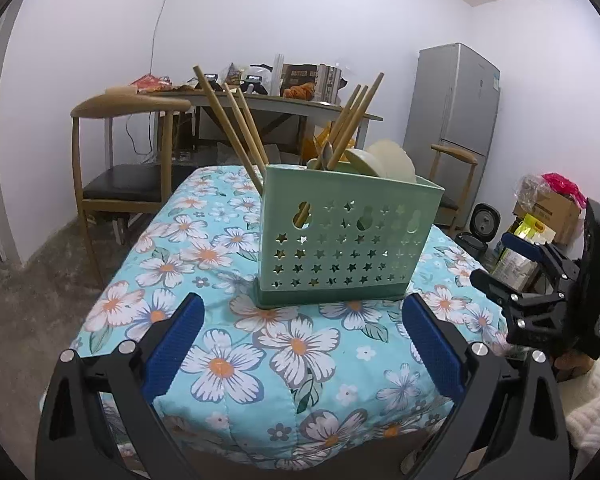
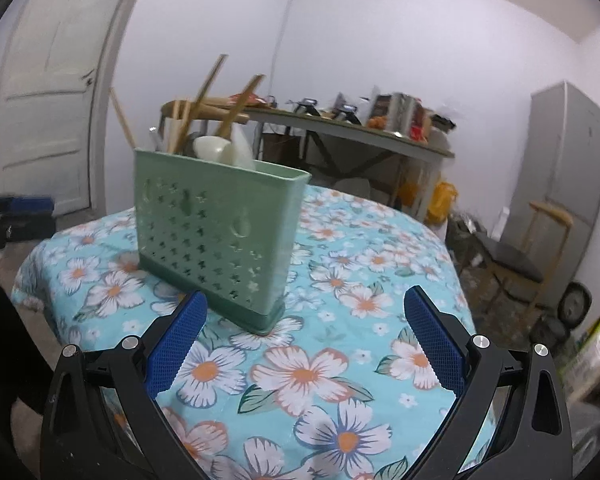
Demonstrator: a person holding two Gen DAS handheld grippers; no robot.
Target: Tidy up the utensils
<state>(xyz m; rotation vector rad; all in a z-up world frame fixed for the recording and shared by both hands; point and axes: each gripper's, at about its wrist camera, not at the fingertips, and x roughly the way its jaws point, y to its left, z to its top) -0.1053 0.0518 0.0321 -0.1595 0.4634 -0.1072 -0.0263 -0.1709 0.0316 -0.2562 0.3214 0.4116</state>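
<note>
Utensil holder [image 1: 350,240] — green plastic, star-perforated; wooden chopsticks [image 1: 236,120] inside.

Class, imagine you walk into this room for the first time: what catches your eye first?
A green utensil holder with star-shaped holes stands in the middle of a floral tablecloth, with wooden chopsticks fanning out of its top. Both the left gripper and the right gripper sit open and empty in front of it.
</note>
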